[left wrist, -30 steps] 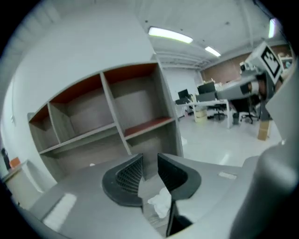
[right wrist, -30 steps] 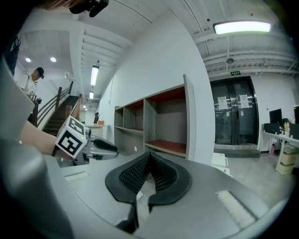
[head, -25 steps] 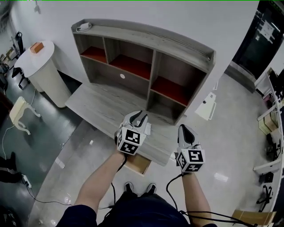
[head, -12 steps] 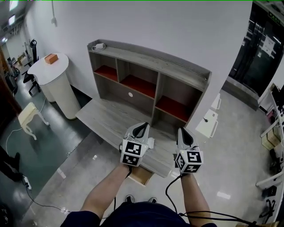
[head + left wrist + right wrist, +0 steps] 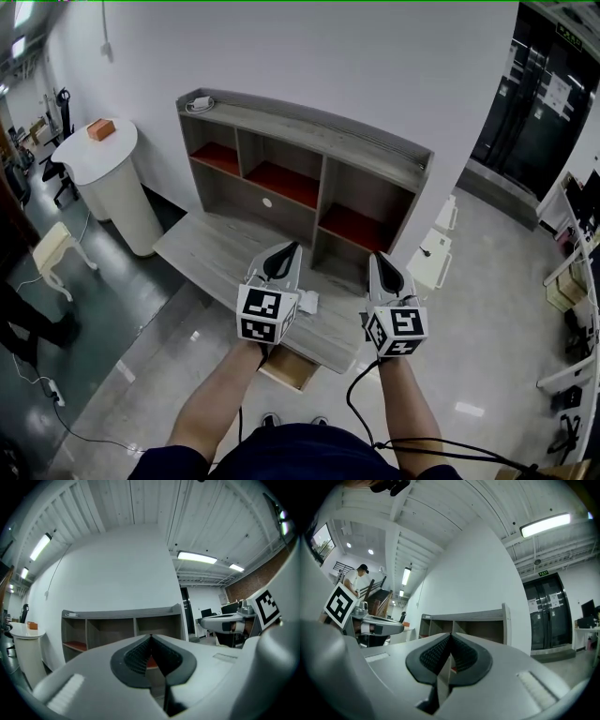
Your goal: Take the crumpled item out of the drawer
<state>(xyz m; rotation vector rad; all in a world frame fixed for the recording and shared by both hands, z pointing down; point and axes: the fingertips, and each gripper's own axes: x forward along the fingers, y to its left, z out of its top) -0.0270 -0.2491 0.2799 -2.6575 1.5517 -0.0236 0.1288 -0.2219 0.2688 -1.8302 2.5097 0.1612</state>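
Note:
In the head view both grippers hang side by side over the front edge of the grey wooden desk (image 5: 216, 253). My left gripper (image 5: 285, 249) is shut, with nothing between its jaws (image 5: 150, 637). The right gripper (image 5: 379, 257) is also shut and empty (image 5: 451, 636). Both point up at the hutch shelves (image 5: 309, 178). Under the desk front a light wooden drawer (image 5: 292, 369) stands pulled out; the part that shows looks bare. A small white lump (image 5: 308, 302) sits right beside the left gripper; I cannot tell whether it is the crumpled item.
A white round table (image 5: 103, 173) with an orange block (image 5: 97, 129) stands at the left, a cream stool (image 5: 49, 251) below it. A person's legs (image 5: 28, 323) show at the far left. A white unit (image 5: 433, 253) sits right of the desk. Cables trail on the floor.
Both grippers have lifted a little and tilted their tips up toward the hutch, staying shut. The head view has swung, so the desk sits lower and further right than before.

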